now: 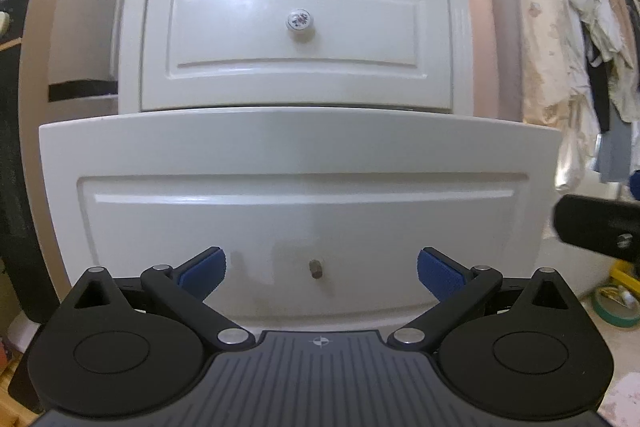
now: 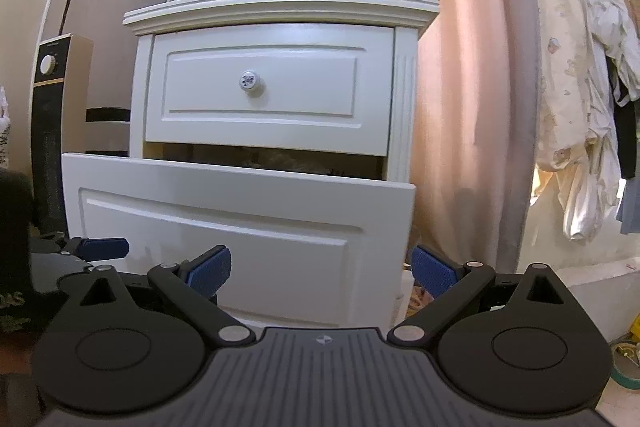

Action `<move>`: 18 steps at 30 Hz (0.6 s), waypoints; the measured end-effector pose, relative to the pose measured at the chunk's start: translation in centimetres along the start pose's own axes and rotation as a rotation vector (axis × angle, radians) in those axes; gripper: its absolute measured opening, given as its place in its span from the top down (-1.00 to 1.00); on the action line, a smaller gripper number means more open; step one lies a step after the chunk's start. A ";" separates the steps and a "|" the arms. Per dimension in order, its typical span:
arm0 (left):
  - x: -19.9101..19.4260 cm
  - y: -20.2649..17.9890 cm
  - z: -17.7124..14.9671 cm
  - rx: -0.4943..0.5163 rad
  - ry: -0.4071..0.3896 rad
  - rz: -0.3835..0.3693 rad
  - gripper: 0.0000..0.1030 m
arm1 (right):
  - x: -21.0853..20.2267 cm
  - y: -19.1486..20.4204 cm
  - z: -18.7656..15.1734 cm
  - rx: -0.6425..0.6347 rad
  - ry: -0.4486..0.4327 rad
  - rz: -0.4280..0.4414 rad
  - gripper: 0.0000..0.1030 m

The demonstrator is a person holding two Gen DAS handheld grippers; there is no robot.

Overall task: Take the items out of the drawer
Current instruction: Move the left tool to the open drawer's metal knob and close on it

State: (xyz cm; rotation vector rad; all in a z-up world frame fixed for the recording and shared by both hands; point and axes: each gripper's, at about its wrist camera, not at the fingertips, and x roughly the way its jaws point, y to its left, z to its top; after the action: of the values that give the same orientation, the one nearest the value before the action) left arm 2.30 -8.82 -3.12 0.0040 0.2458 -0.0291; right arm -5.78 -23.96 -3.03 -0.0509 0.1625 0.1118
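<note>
A white nightstand has two drawers. The lower drawer [image 1: 300, 211] is pulled out toward me; its front carries only a bare screw stub [image 1: 316, 269] where a knob would sit. My left gripper [image 1: 322, 269] stands open right in front of that stub, holding nothing. From the right wrist view the lower drawer [image 2: 248, 223] shows a dark gap above its front, with something dim and fuzzy [image 2: 280, 159] inside. My right gripper [image 2: 322, 269] is open near the drawer's right corner, holding nothing. The upper drawer [image 1: 296, 39] is closed and has a flowered knob [image 1: 298, 20].
A pink curtain [image 2: 460, 107] hangs behind the nightstand. Clothes [image 2: 592, 99] hang at the right. A tall heater or fan with a dial [image 2: 50, 131] stands to the left. Green tape rolls [image 1: 616, 307] lie on the floor at the right.
</note>
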 end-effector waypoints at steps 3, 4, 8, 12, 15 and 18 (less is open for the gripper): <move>0.6 -0.2 -0.2 -0.010 0.007 0.012 -1.00 | 0.1 -0.8 -0.2 0.030 -0.001 0.009 -1.00; 0.9 -0.2 -0.3 -0.010 0.011 0.017 -1.00 | 0.2 -1.1 -0.3 0.039 0.001 0.009 -1.00; 1.7 -0.3 -0.5 -0.009 0.019 0.045 -1.00 | 0.6 -1.3 -0.6 0.036 0.014 0.010 -1.00; 2.4 -0.1 -0.4 -0.044 0.045 0.047 -1.00 | 0.9 -1.2 -0.7 0.029 0.018 0.018 -1.00; 2.2 -0.4 -0.9 -0.029 0.023 0.066 -0.93 | 1.0 -1.2 -0.8 0.025 0.017 0.022 -1.00; 1.9 -0.8 -1.4 -0.012 -0.001 0.084 -0.73 | 1.2 -1.2 -0.9 0.017 0.022 0.023 -1.00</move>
State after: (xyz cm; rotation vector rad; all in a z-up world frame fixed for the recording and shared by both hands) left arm 3.82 -9.64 -4.92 0.0024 0.2444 0.0559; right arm -4.56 -25.08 -4.03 -0.0328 0.1858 0.1332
